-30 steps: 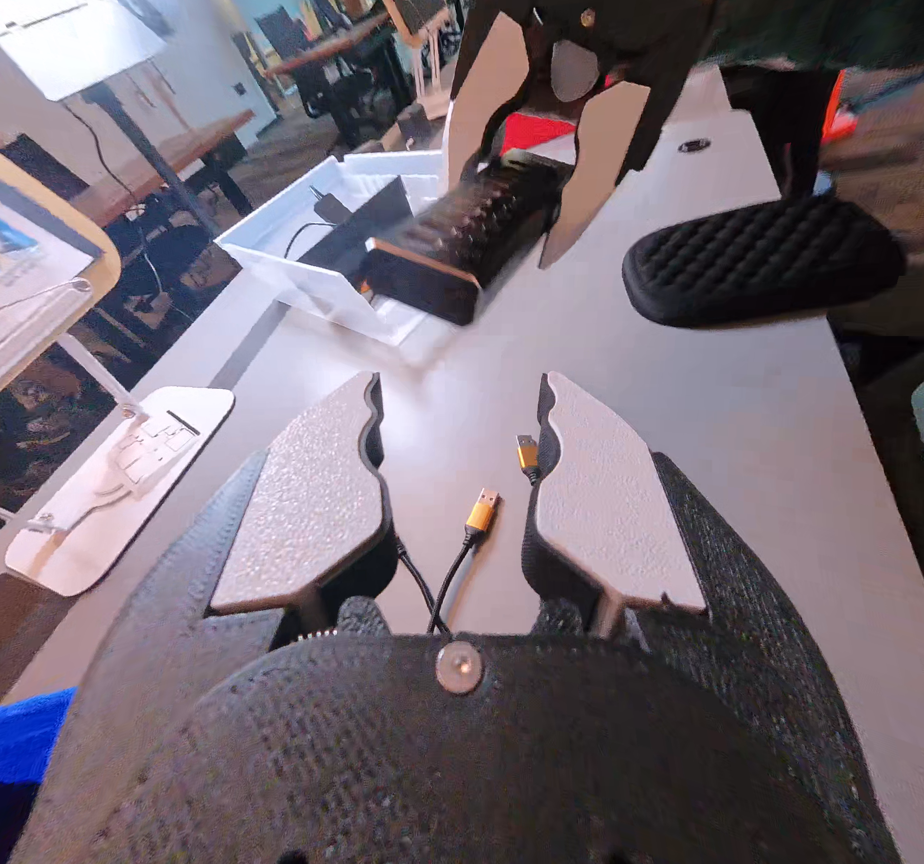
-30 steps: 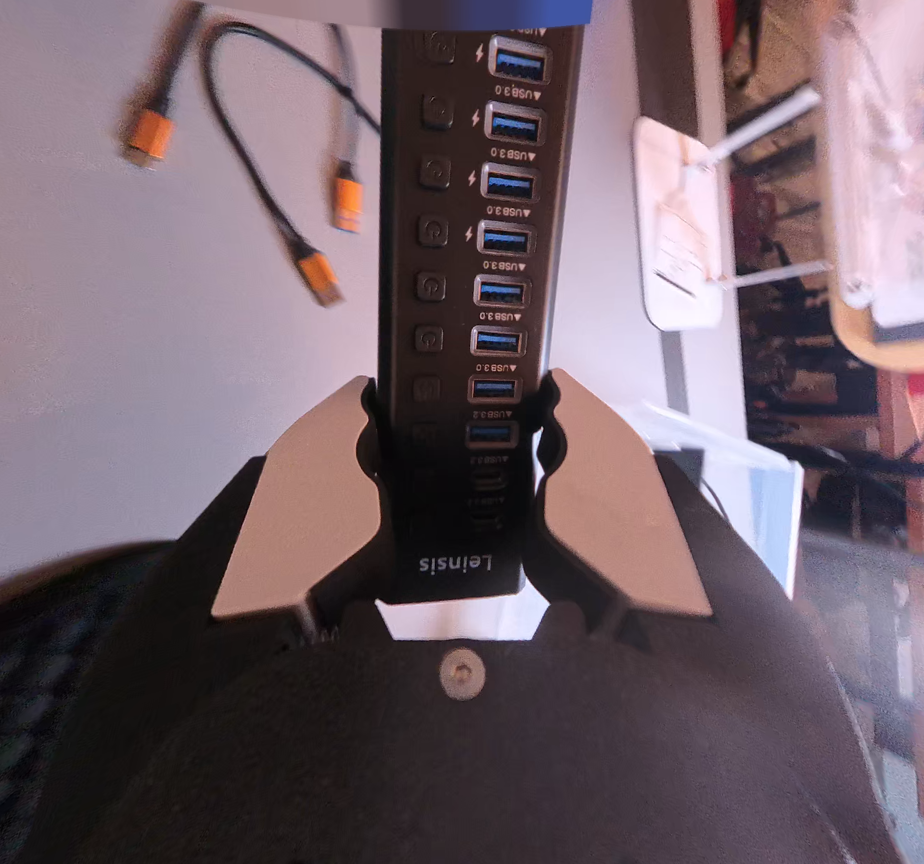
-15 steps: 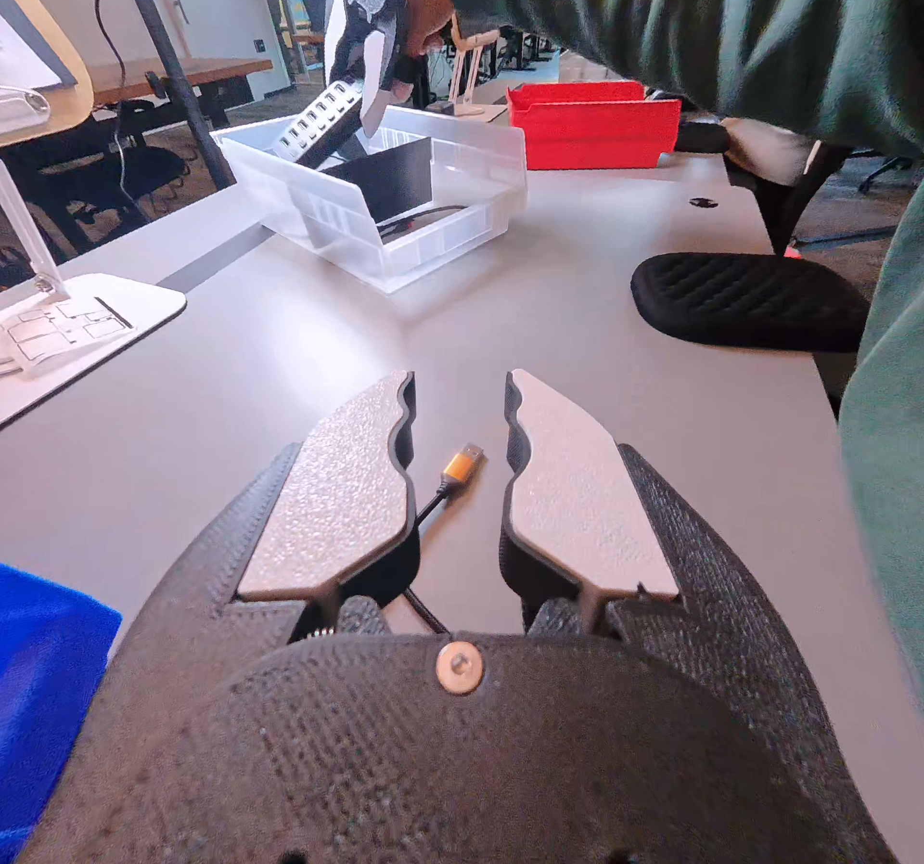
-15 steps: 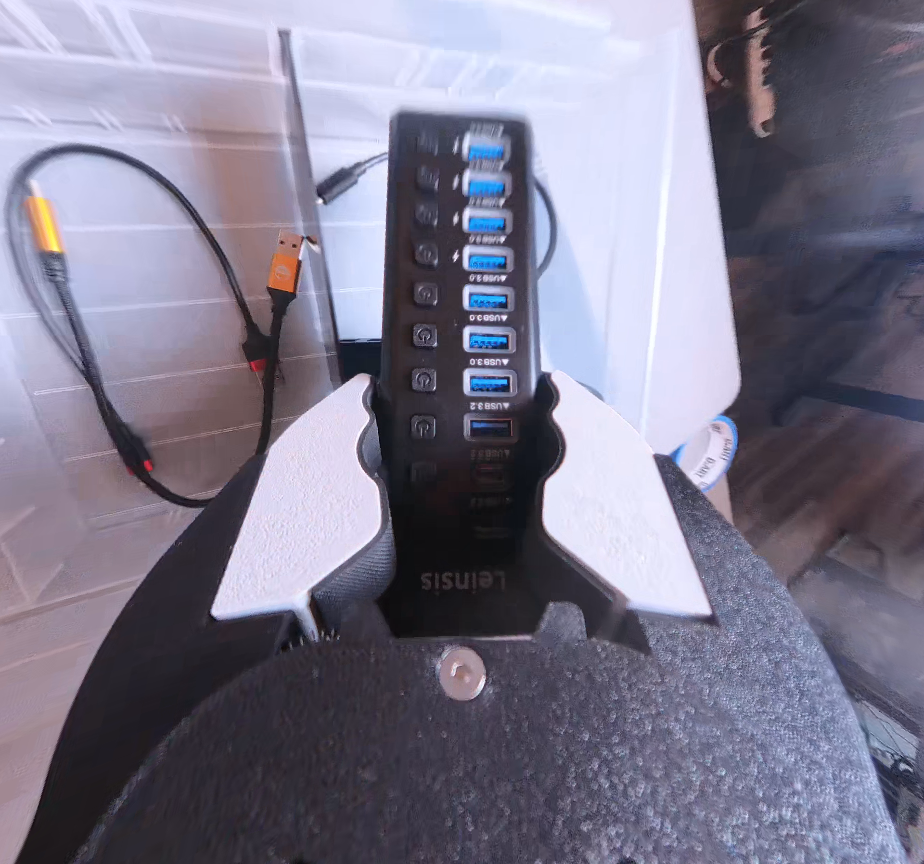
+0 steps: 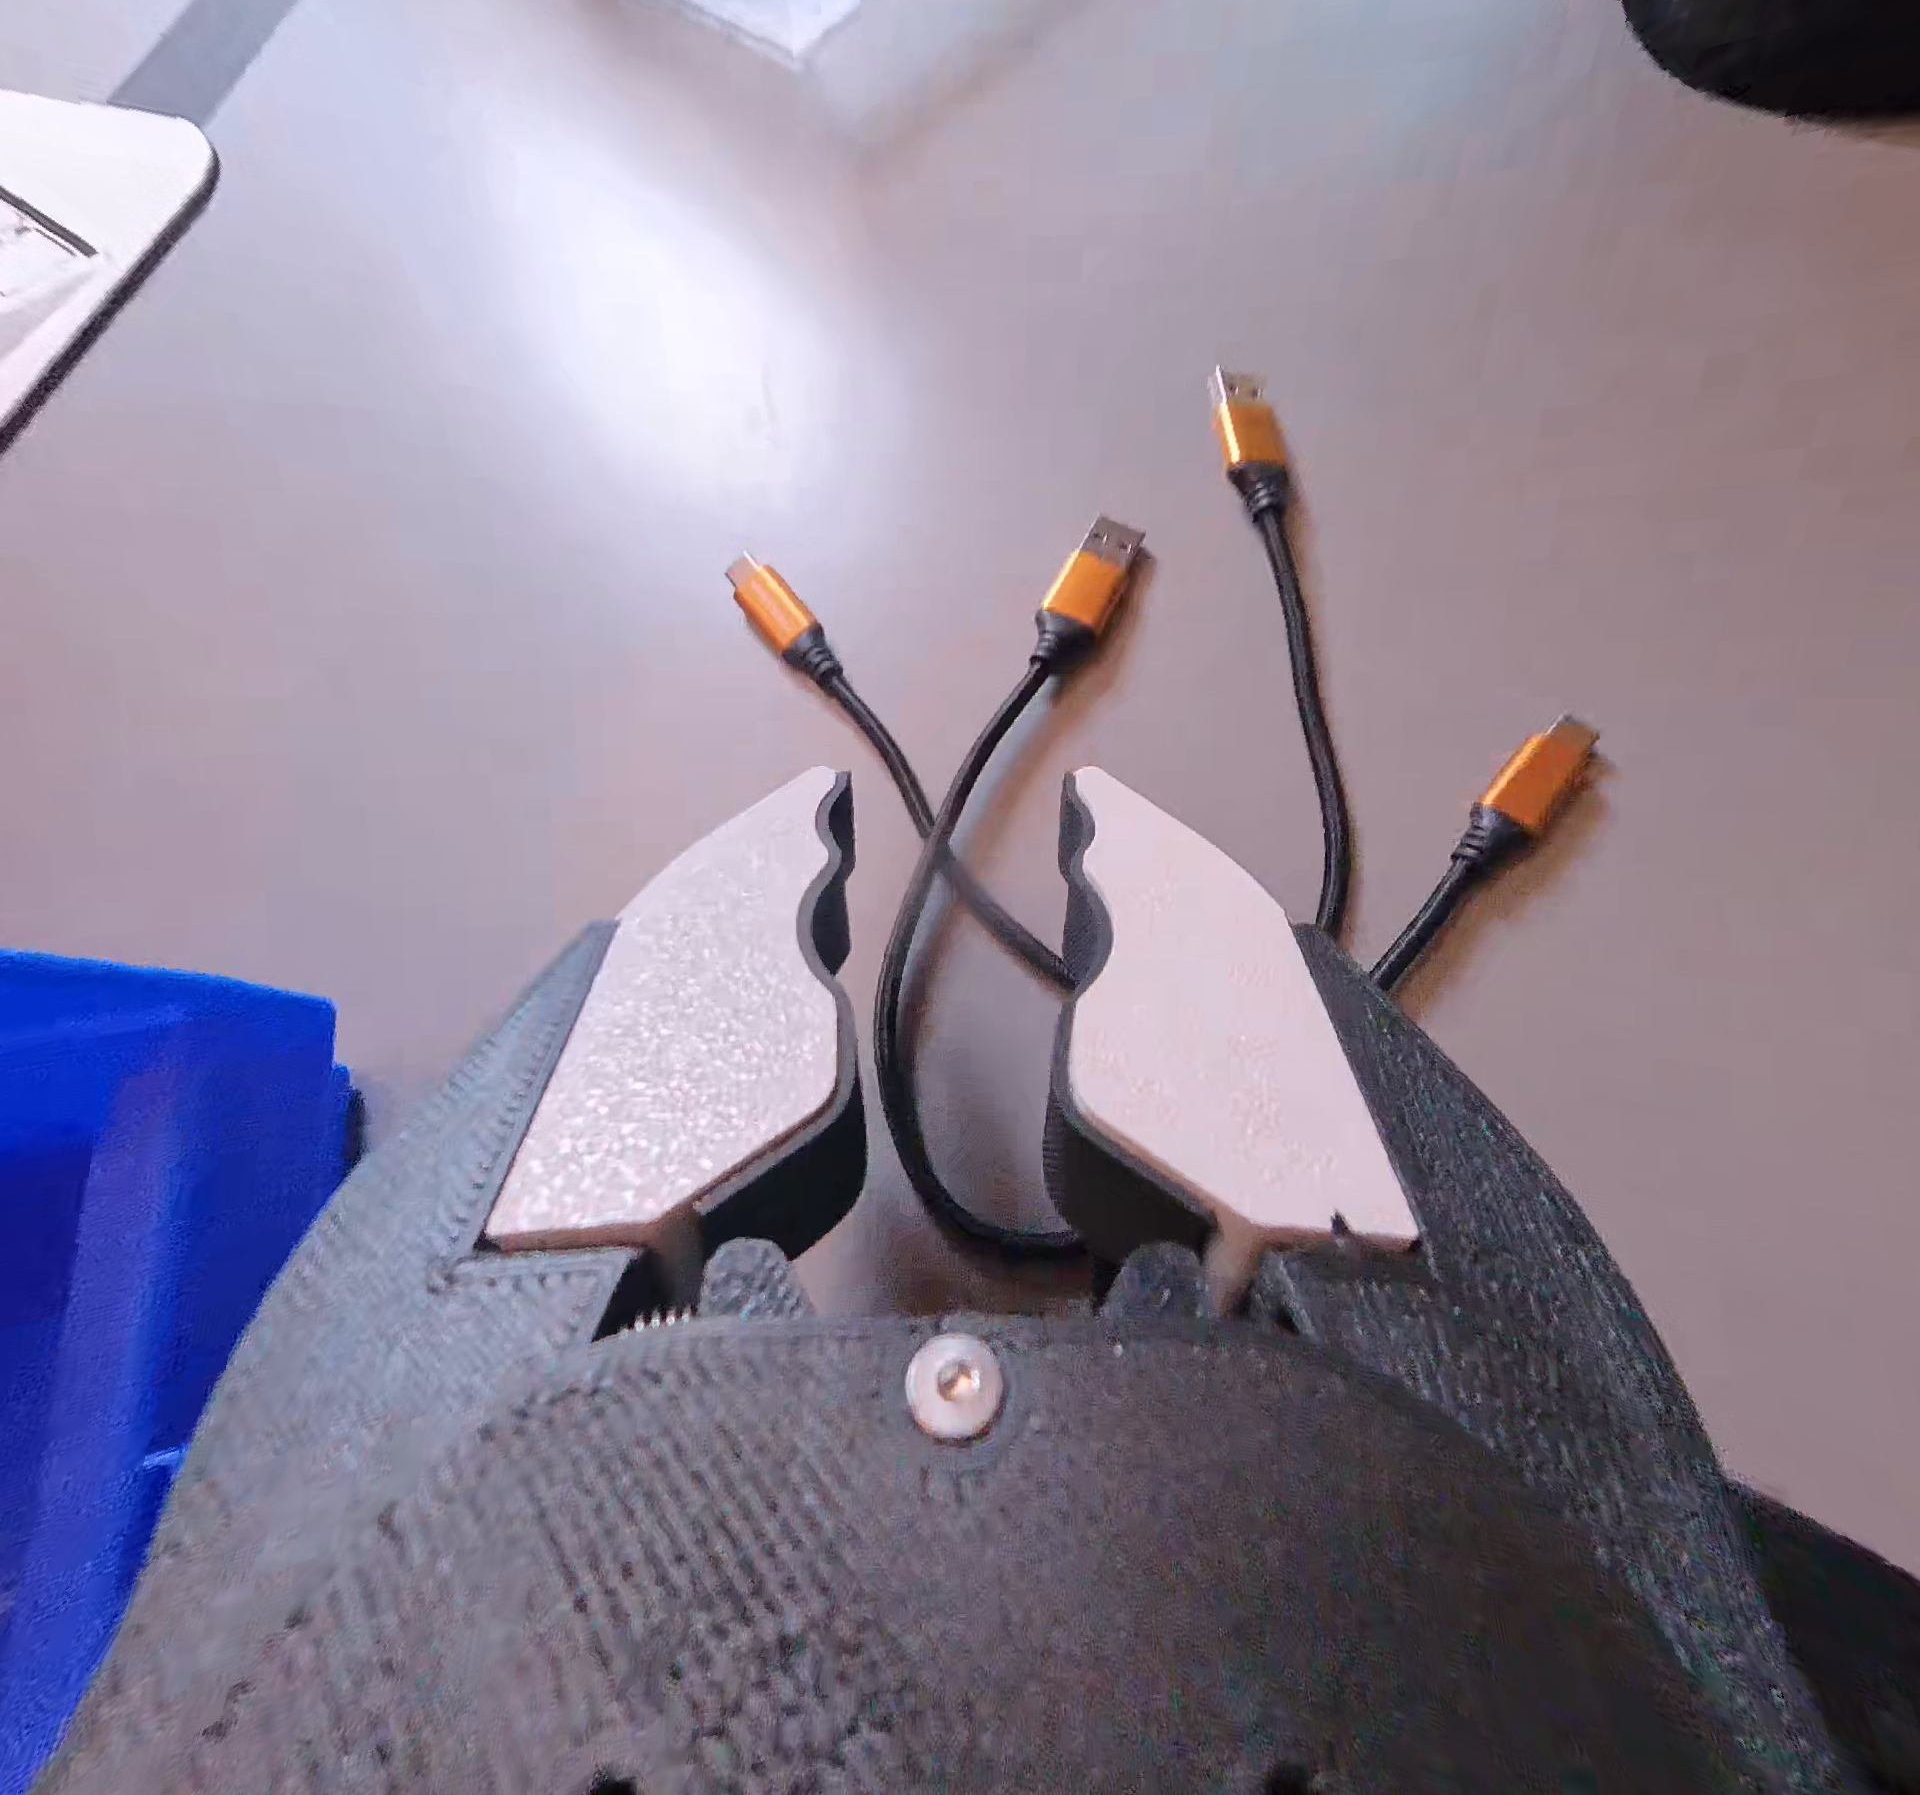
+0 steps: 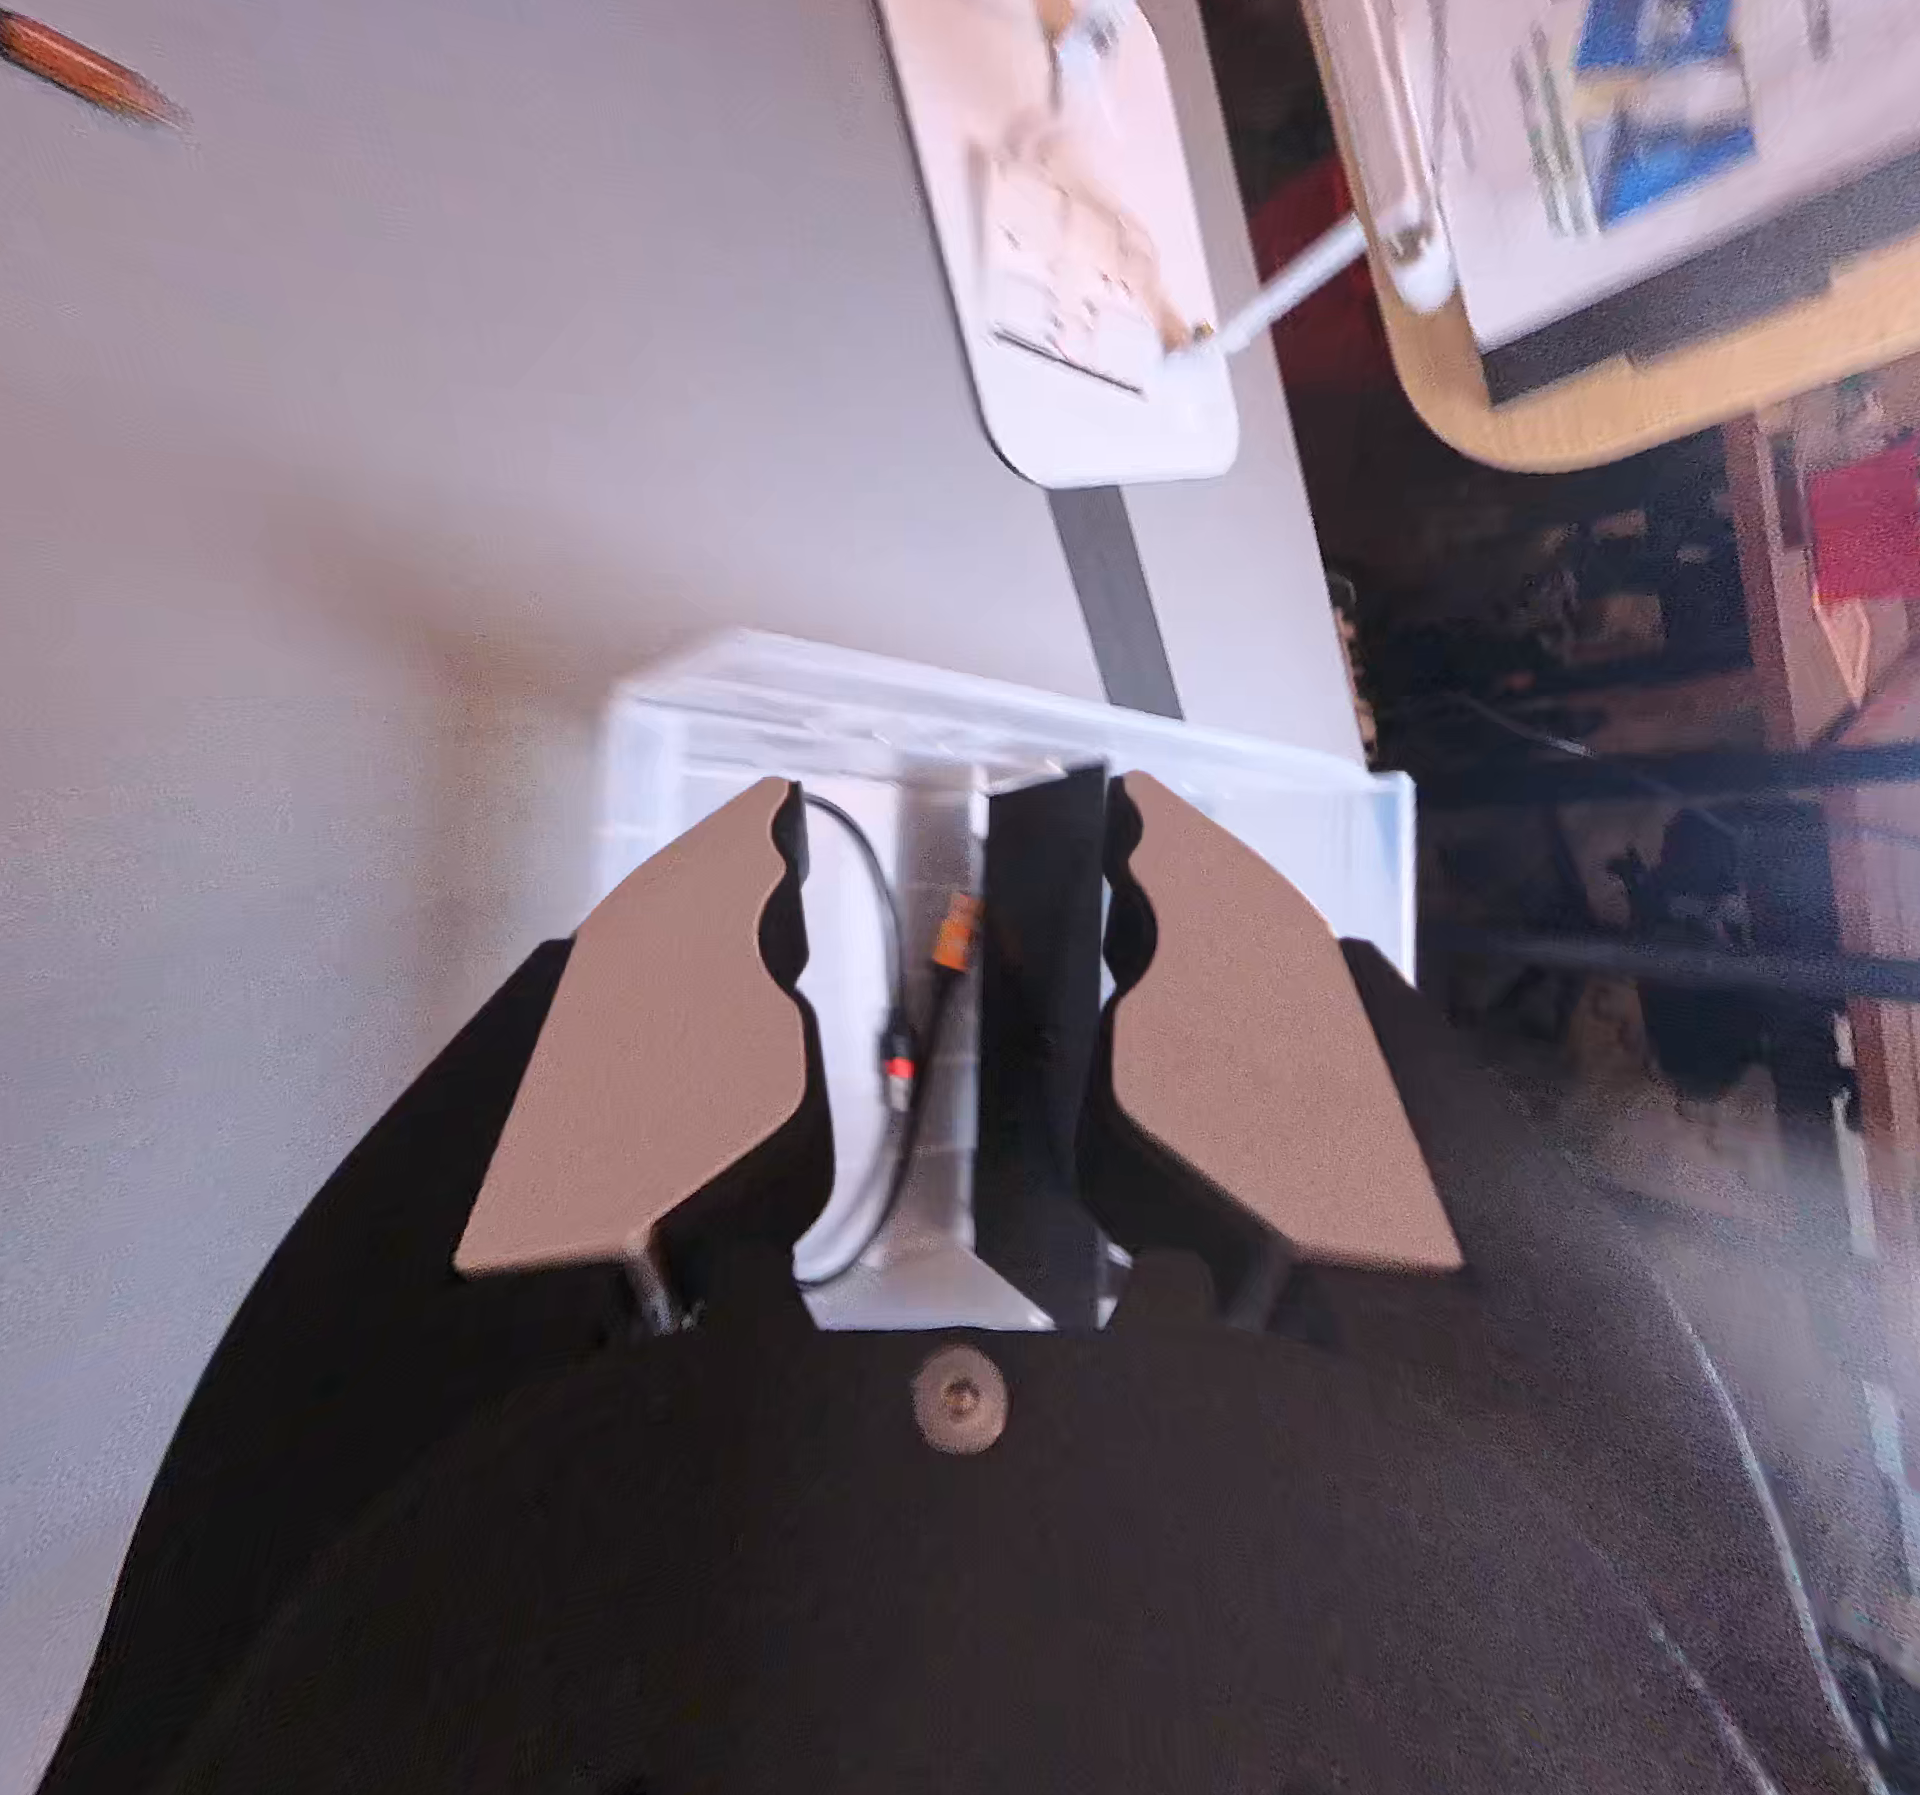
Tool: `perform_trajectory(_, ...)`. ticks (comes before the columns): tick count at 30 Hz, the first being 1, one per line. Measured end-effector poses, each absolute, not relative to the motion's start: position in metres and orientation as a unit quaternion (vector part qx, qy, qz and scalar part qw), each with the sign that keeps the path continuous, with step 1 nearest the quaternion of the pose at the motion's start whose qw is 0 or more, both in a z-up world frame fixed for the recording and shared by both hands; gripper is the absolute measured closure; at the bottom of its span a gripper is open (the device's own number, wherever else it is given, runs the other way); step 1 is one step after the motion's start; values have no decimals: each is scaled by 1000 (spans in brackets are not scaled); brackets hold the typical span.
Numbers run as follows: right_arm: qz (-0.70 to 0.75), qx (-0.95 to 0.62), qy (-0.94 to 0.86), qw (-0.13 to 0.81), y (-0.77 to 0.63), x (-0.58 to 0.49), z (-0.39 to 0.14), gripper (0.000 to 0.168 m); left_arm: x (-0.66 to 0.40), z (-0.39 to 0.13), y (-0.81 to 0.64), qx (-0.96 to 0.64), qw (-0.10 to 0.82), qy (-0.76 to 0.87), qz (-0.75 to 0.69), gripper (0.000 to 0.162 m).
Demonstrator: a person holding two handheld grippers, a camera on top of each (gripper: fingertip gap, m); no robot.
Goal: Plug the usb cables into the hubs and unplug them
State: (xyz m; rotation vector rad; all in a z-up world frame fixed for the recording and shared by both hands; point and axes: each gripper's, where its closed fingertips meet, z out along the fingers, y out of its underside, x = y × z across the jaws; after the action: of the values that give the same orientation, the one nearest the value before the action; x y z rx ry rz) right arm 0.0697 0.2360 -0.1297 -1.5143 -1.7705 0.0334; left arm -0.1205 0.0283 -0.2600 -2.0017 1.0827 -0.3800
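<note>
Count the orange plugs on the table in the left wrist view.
4. Far-left plug; centre plug, its cable crossing the first between the left claw fingers; farthest plug; right plug. More may hide under the claw.

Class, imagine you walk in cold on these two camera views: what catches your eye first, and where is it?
In the left wrist view, four orange-tipped USB cables fan out on the grey table, two crossing between the open left gripper fingers. In the right wrist view, the open right gripper hangs over a clear bin holding a black divider and another cable.
</note>
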Motion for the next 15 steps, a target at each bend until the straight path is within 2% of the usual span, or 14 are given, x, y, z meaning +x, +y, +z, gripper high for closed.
perform_trajectory(6, 125, -557, -724, 387, 113, 37, -158, 123, -135, -282, 27, -822, 352, 434, -112, 137)
perform_trajectory(8, 152, -557, -723, 379, 91, 34, -170, 124, -135, -281, 26, -817, 353, 443, -106, 157)
perform_trajectory(10, 177, -557, -721, 372, 75, 30, -181, 126, -138, -275, 29, -813, 363, 449, -73, 158)
perform_trajectory(15, 212, -551, -716, 372, 50, 11, -188, 128, -126, -239, 22, -795, 403, 439, -113, 158)
